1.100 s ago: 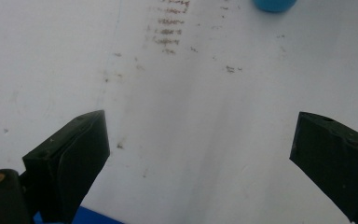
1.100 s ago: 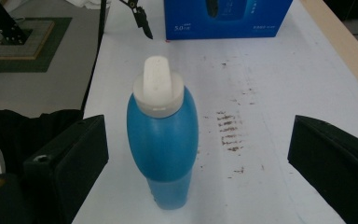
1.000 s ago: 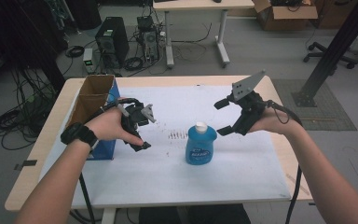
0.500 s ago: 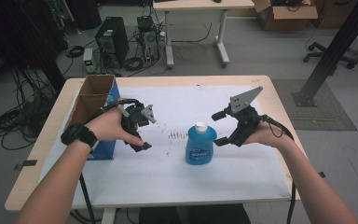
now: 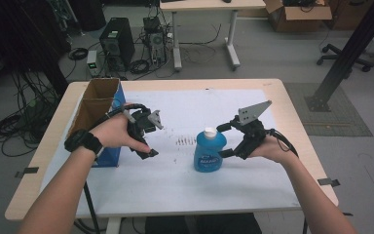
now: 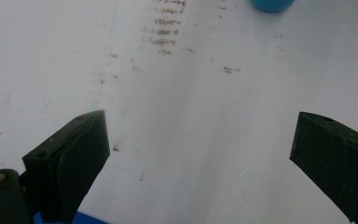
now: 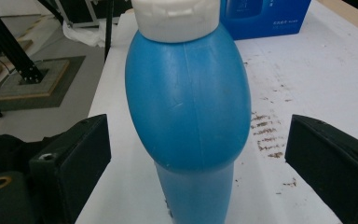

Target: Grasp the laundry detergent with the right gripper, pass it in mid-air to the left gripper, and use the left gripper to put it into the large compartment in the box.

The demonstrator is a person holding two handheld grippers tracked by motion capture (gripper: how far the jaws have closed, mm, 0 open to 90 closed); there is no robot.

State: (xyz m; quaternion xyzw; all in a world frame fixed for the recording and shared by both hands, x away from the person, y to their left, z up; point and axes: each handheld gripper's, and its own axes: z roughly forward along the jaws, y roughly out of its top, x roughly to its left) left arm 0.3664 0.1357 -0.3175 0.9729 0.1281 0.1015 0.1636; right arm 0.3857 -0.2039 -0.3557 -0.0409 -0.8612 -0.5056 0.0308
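While the left gripper (image 5: 143,134) waits open over the table (image 5: 272,87), the right gripper (image 5: 224,141) — jaws wide — flanks the blue bottle (image 5: 209,151), gripping nothing.

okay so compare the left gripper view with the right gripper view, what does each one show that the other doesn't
Left gripper view alone: the left gripper open over bare white table cover, with just the base of the blue bottle at the top edge.
Right gripper view alone: the right gripper open with the bottle's body between its jaws, not touching, plus the white cap and a blue box behind.
Both: the bottle, the brown smudges on the cover, and open black jaws.
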